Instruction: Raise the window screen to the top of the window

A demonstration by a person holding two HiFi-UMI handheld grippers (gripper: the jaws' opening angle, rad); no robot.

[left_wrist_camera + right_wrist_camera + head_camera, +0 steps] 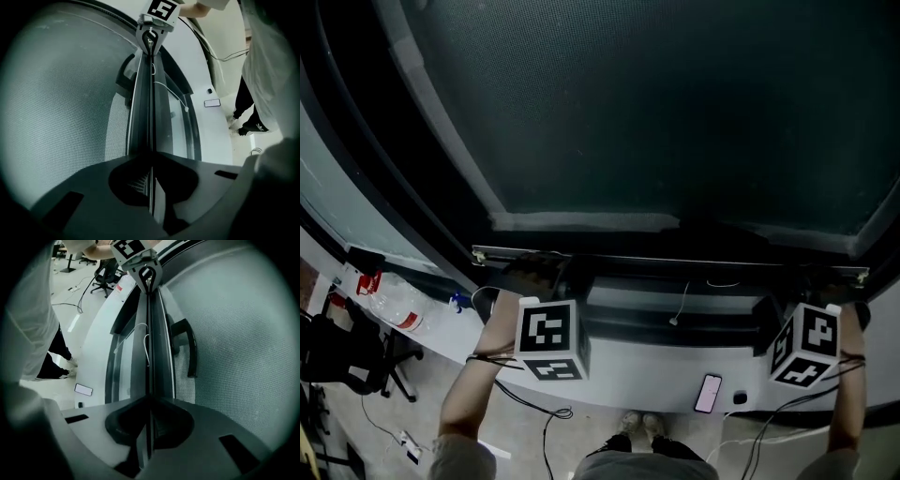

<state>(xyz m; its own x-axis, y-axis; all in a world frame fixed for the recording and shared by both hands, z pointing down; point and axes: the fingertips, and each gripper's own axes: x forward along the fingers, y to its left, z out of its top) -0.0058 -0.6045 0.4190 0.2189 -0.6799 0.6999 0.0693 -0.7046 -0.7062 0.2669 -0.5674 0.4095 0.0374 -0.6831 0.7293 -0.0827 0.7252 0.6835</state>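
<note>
1. The left gripper [151,161] has its jaws clenched on the thin bottom rail [151,103] of the window screen [656,112].
2. The right gripper [149,404] grasps the same rail near its other end.
3. The rail sits low in the window, just above the white sill [675,370].
4. A phone [709,393] lies on the sill.
</note>
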